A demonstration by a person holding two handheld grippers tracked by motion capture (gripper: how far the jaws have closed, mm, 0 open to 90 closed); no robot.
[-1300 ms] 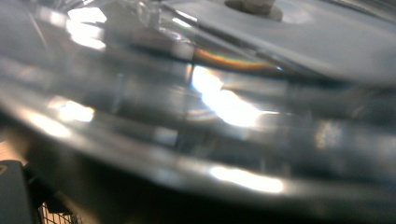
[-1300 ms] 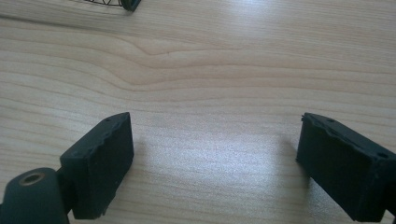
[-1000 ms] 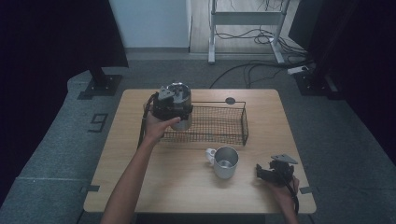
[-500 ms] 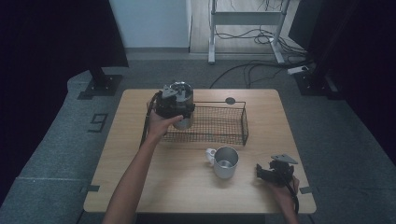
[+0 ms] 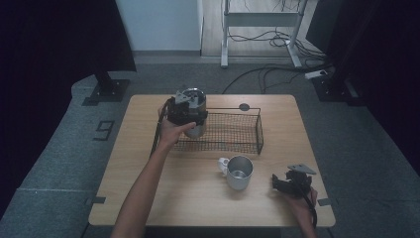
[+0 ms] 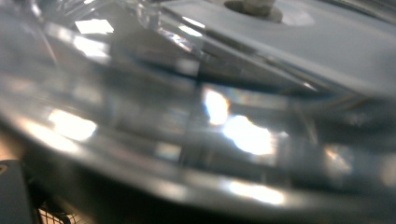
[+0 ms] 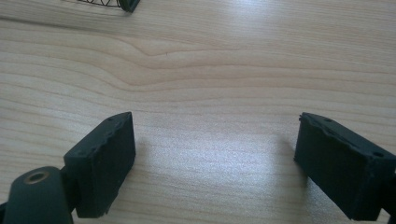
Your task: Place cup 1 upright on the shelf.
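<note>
Cup (image 5: 196, 111), steel, hangs over the left end of the basket (image 5: 257, 130), apparently clamped in the left gripper (image 5: 186, 110). Second cup (image 5: 238, 172) waits on the surface (image 5: 148, 163); right gripper (image 5: 292, 182) rests, fingers (image 7: 100, 163) apart.

a: the left gripper (image 5: 187, 110) covers much of the steel cup (image 5: 197, 115); whether the cup's base touches the wire basket (image 5: 250, 130) can't be told.
b: up close the steel cup (image 6: 201, 116) is a blur of glare, edges cut off, and the basket (image 7: 122, 3) is cropped to a corner.
</note>
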